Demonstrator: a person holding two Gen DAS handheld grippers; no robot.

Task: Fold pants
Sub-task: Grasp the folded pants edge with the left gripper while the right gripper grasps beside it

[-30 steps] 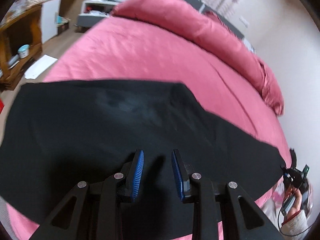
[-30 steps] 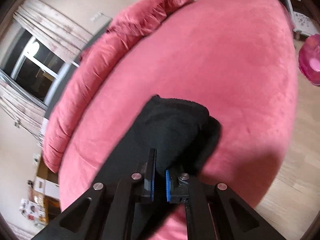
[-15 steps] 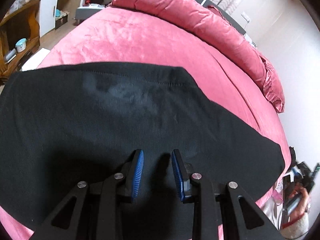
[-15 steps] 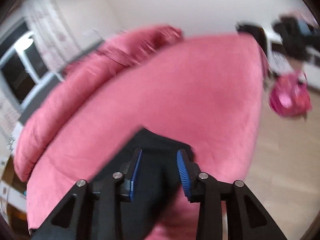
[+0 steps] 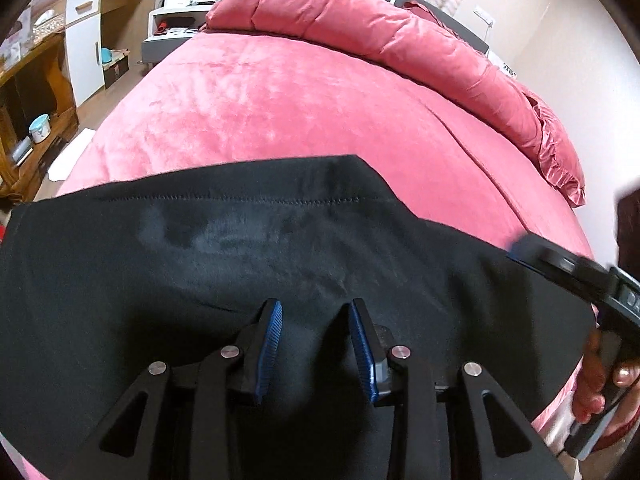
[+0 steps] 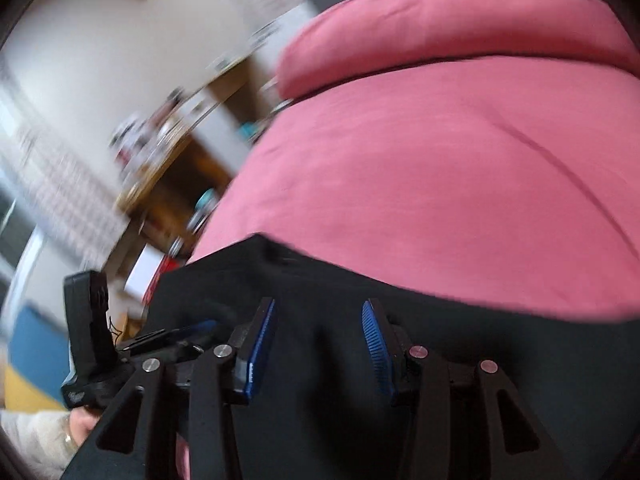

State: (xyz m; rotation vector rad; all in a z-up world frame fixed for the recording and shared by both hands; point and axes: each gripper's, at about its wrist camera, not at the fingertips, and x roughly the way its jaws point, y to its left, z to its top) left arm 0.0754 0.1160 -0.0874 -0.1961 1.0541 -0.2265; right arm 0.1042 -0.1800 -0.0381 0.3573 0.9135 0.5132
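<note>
Black pants [image 5: 280,264] lying crosswise on pink bed [image 5: 304,112], waistband leftward

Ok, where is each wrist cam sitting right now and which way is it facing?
Left wrist: on the left gripper, low over the black pants, facing across the pink bed toward the pillows; jaws apart, with the right gripper and hand at the right edge.
Right wrist: on the right gripper, over the pants, facing across the bed toward blurred shelves; jaws apart, with the left gripper at lower left.
Shared: pants, bed, each other's gripper.
</note>
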